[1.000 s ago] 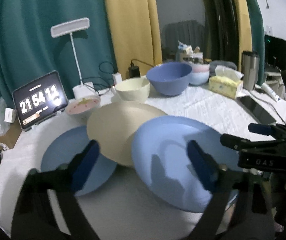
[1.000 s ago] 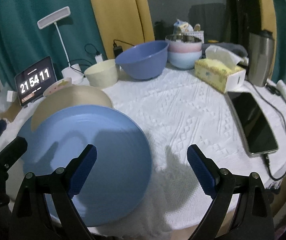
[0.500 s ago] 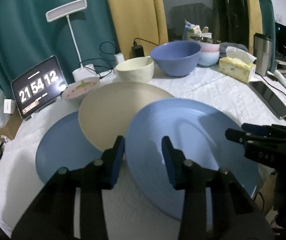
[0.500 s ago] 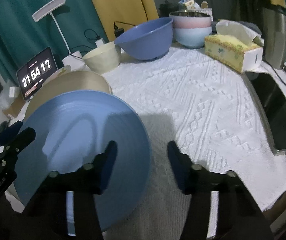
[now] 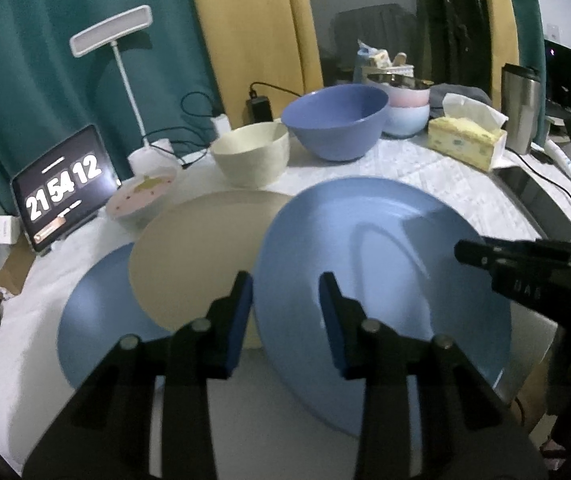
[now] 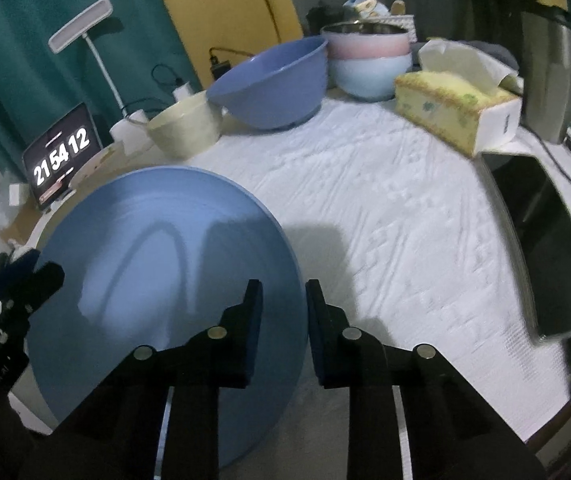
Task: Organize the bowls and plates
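A large blue plate (image 5: 385,272) (image 6: 165,260) lies nearest, its far-left edge resting on a beige plate (image 5: 197,252), which overlaps a second blue plate (image 5: 97,320). My left gripper (image 5: 287,308) straddles the near plate's left rim, one pad outside, the other over the plate's face, the jaws narrow on it. My right gripper (image 6: 283,308) straddles the right rim with its jaws closing on it. Behind stand a pink patterned bowl (image 5: 141,196), a cream bowl (image 5: 251,152), a big blue bowl (image 5: 337,120) and stacked pink and pale blue bowls (image 5: 405,108).
A tablet clock (image 5: 61,188) and a white desk lamp (image 5: 113,36) stand at the back left. A tissue box (image 6: 453,112), a steel tumbler (image 6: 549,76) and a phone on a cable (image 6: 545,248) lie at the right. The white tablecloth (image 6: 385,208) ends close in front.
Both grippers moved forward and down onto the near blue plate. Their jaws went from wide apart to narrow around its left and right rims.
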The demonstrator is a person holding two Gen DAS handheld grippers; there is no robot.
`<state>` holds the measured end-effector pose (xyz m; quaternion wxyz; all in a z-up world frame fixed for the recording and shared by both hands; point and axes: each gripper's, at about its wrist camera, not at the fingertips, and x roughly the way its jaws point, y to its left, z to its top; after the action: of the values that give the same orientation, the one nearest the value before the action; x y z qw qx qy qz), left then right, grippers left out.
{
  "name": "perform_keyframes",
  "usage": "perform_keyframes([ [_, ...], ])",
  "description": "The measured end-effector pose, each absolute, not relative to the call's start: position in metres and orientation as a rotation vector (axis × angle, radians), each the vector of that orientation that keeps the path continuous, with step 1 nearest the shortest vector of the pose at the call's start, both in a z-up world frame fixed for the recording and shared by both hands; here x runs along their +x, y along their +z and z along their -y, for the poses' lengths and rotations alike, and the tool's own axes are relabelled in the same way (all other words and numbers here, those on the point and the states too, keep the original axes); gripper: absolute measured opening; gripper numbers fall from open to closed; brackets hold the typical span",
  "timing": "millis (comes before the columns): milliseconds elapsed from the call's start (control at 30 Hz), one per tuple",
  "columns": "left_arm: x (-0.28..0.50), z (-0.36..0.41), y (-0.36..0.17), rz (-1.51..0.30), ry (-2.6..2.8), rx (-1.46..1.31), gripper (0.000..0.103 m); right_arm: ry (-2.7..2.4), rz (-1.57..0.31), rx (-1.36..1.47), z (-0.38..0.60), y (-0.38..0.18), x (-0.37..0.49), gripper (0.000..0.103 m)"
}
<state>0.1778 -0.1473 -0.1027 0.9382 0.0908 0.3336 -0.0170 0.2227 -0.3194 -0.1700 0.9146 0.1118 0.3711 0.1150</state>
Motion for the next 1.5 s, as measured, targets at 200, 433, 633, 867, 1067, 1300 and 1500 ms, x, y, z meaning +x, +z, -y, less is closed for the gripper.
perform_keyframes([
  [200, 0.196, 0.163, -0.105, -0.699, -0.068, 0.195, 0.036, 0.193, -0.759, 0.237, 0.338, -0.168, 0.236, 0.024],
  [433, 0.220, 0.174, -0.108, -0.718, -0.095, 0.188, 0.036, 0.144, -0.761, 0.234, 0.351, -0.167, 0.255, 0.024],
  [633, 0.242, 0.180, -0.111, -0.734, -0.125, 0.181, 0.036, 0.106, -0.767, 0.231, 0.359, -0.166, 0.273, 0.024],
  [867, 0.258, 0.177, -0.112, -0.760, -0.176, 0.139, 0.037, 0.061, -0.769, 0.224, 0.361, -0.163, 0.285, 0.025],
  [1067, 0.253, 0.161, -0.104, -0.739, -0.148, 0.110, 0.039, 0.036, -0.746, 0.201, 0.353, -0.154, 0.280, 0.029],
  [1300, 0.238, 0.135, -0.088, -0.680, -0.119, 0.085, 0.045, 0.030, -0.718, 0.184, 0.340, -0.140, 0.268, 0.030],
  [1500, 0.226, 0.107, -0.079, -0.651, -0.071, 0.067, 0.046, 0.044, -0.700, 0.171, 0.321, -0.130, 0.258, 0.031],
])
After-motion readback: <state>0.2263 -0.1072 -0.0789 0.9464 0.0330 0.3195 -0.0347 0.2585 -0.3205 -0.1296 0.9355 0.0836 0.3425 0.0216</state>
